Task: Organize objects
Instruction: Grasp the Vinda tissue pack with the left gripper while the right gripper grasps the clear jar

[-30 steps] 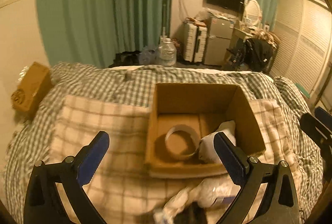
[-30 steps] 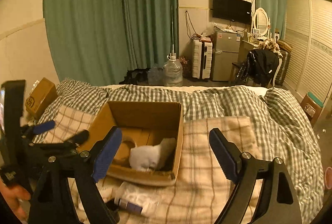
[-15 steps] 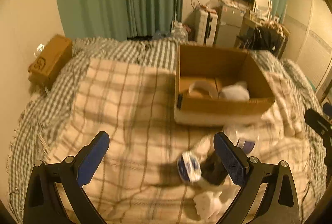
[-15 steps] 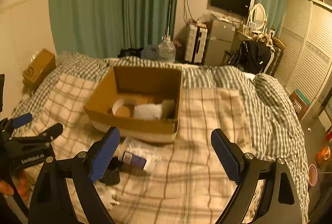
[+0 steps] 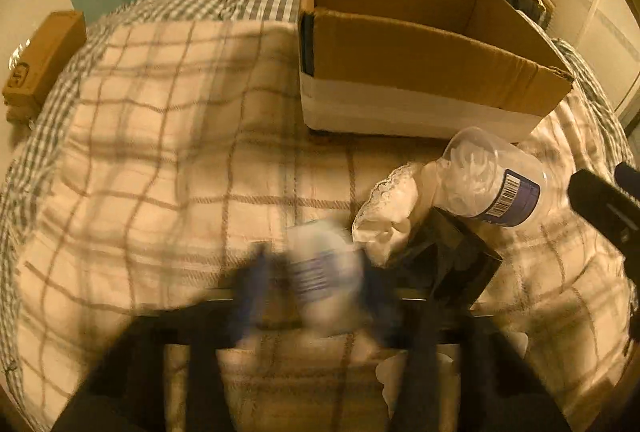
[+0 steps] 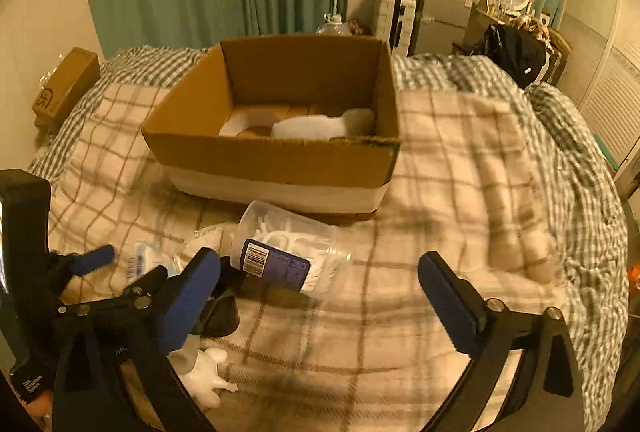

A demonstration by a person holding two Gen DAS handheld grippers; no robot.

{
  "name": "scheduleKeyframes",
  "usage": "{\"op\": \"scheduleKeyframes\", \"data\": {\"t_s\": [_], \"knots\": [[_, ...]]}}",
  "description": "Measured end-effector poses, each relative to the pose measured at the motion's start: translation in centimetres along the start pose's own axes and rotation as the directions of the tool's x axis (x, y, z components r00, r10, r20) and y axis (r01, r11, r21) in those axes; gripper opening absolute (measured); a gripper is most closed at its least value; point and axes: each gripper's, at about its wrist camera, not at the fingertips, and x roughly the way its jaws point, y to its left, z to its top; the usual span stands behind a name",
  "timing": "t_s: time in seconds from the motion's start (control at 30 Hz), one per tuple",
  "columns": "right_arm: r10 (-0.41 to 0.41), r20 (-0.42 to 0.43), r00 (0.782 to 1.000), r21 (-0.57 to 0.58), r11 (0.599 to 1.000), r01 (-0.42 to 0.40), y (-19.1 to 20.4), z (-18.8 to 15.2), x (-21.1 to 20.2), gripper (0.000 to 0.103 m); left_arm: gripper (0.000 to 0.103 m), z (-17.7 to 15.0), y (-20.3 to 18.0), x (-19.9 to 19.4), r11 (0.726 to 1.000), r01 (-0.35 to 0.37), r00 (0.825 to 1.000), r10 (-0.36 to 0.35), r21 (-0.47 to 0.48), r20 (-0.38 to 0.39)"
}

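An open cardboard box stands on the bed; it also shows in the left wrist view. Inside lie a tape roll and a white item. In front of it lie a clear plastic jar with a blue label, a white cloth, a black object and a small white pack with blue print. My left gripper is blurred, its fingers close around the small pack. My right gripper is open and empty just before the jar.
A plaid blanket covers the checked bed. A small brown carton lies at the far left edge. A white rubber glove lies near my right gripper. Curtains, a fridge and furniture stand behind the bed.
Both grippers have dropped toward the pile in front of the box. My left gripper's fingers have closed in around the small white pack. My right gripper stays open.
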Motion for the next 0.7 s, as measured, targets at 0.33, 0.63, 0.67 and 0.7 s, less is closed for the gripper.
{"op": "scheduleKeyframes", "data": {"t_s": [0.33, 0.63, 0.67, 0.7], "knots": [[0.015, -0.075, 0.997, 0.030, 0.999, -0.013, 1.2, 0.8, 3.9, 0.103, 0.024, 1.3, 2.0, -3.8, 0.999, -0.015, 0.986, 0.023, -0.048, 0.162], [-0.011, -0.147, 0.989, 0.096, 0.995, 0.025, 1.0, 1.1, 6.9, 0.103, 0.024, 1.2, 2.6, -3.0, 0.998, 0.011, 0.989, -0.002, -0.061, 0.147], [-0.010, -0.152, 0.988, 0.098, 0.995, 0.025, 0.9, 1.0, 7.1, 0.103, 0.024, 1.2, 2.5, -2.9, 0.998, 0.014, 0.989, -0.005, -0.059, 0.146], [-0.007, -0.161, 0.987, 0.102, 0.995, 0.024, 0.8, 0.9, 7.4, 0.102, 0.024, 1.2, 2.5, -2.9, 0.998, 0.016, 0.989, -0.007, -0.058, 0.145]]}}
